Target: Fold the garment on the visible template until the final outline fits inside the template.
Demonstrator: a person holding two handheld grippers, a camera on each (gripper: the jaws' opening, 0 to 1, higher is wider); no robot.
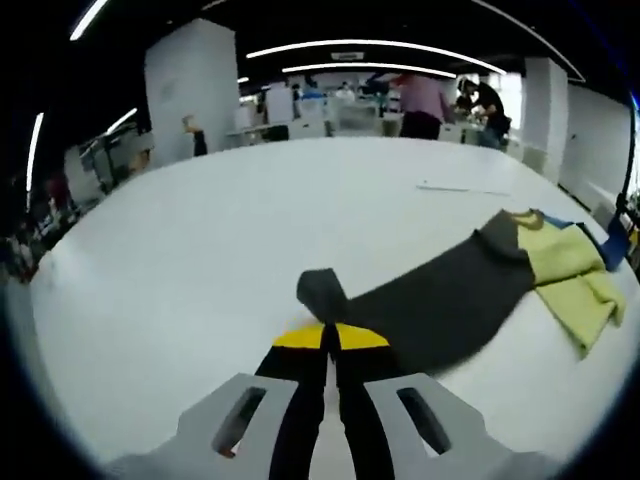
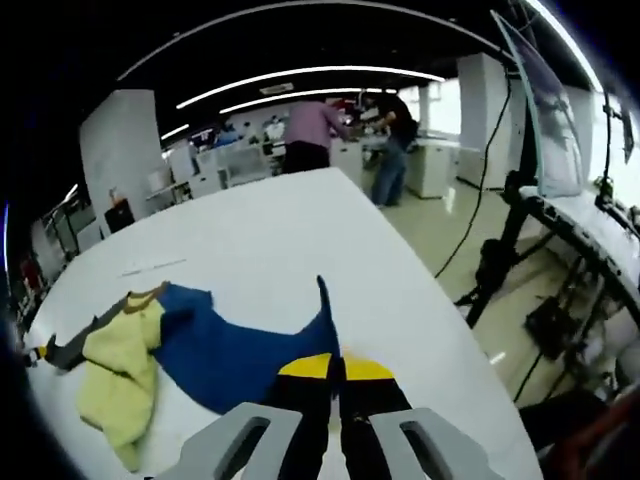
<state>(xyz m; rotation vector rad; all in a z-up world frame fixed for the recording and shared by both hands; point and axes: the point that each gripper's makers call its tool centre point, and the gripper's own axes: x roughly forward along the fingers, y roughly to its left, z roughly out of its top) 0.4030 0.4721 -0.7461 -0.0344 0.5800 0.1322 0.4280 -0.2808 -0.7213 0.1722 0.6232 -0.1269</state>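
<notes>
Both tools pinching garment (image 1: 450,300) on white table (image 1: 200,250) (open office behind).

Two matching hand-held grippers, black and yellow on pale grey.

The left hand-held gripper (image 1: 330,345) has two long black jaws that run side by side up from the bottom of the left gripper view, each capped near its tip with a bright yellow band. To either side of them sits a light grey moulded body, angular like a pair of shoulders, with a dark slanted slot cut into each side. The right hand-held gripper (image 2: 335,375) is built the same way in the right gripper view: twin black jaws, yellow bands at the tips, and a pale grey slotted housing flanking them.
</notes>
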